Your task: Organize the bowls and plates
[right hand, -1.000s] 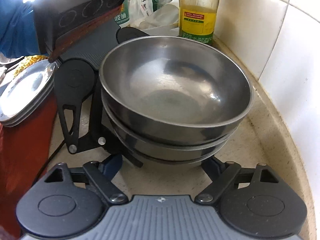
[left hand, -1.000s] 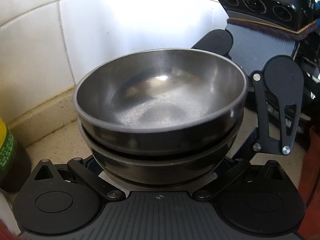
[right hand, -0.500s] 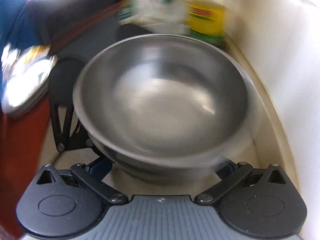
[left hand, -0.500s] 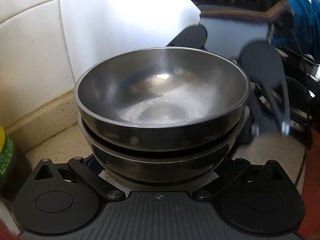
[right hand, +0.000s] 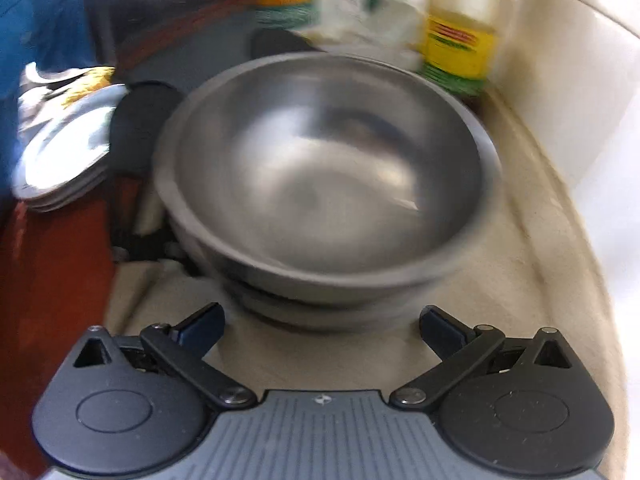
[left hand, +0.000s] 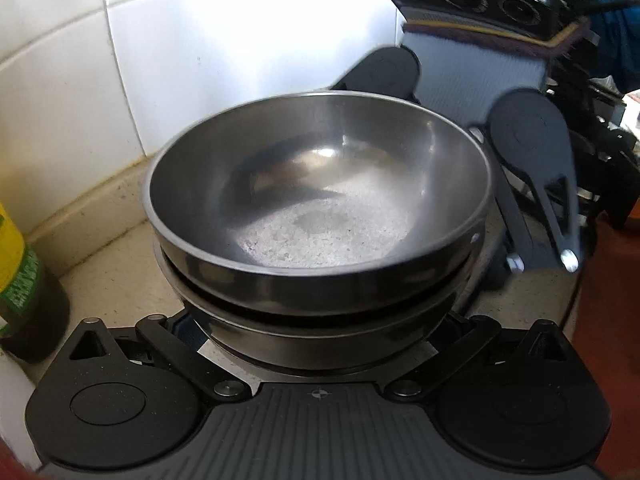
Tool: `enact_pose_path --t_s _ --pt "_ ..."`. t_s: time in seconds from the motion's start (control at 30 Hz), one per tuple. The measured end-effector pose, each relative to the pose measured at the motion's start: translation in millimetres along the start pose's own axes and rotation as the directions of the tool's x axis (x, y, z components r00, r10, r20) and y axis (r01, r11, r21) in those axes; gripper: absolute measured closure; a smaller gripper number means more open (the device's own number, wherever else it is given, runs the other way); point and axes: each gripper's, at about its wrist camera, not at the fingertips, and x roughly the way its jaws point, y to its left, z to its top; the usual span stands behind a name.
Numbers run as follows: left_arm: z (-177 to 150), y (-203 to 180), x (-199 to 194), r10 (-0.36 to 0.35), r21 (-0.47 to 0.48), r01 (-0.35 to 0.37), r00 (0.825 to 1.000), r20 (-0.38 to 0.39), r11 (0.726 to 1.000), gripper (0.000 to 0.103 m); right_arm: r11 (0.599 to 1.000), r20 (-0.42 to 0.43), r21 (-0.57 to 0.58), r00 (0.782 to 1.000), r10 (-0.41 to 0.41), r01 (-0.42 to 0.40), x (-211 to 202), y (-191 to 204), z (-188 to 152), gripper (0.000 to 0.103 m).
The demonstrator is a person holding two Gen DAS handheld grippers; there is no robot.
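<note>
The left gripper (left hand: 320, 344) has its jaws spread wide around the base of the stacked steel bowls (left hand: 316, 216), its fingertips hidden beneath the lowest bowl, so whether it actually presses on the metal I cannot tell. The stack stands on the pale stone counter (left hand: 116, 280), close to the corner where the white tiled wall (left hand: 72, 92) rises. The right gripper (right hand: 322, 330) sits just short of the same bowls (right hand: 328, 184) (this view is smeared with motion), its blue-padded fingers (right hand: 200, 326) wide apart and clear of the stack, touching nothing. Seen from the left side, that right gripper (left hand: 532, 216) stands at the far rim of the bowls. Off to one side lies a pile of shiny steel plates (right hand: 64, 148), well apart from the bowls. Farther back, against the wall, stands a yellow-labelled bottle (right hand: 460, 44).
</note>
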Motion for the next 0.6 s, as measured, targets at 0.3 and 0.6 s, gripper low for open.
enact_pose_path --t_s 0.3,0.6 --pt "-7 3 -2 0.021 -0.041 -0.02 1.0 0.019 0.999 0.0 0.994 0.108 -0.065 0.99 -0.085 0.093 31 6 10 0.002" --pt "-13 -20 -11 0.046 0.017 -0.046 0.999 0.013 0.999 0.0 0.995 0.094 -0.079 0.994 -0.059 0.067 49 24 25 0.018"
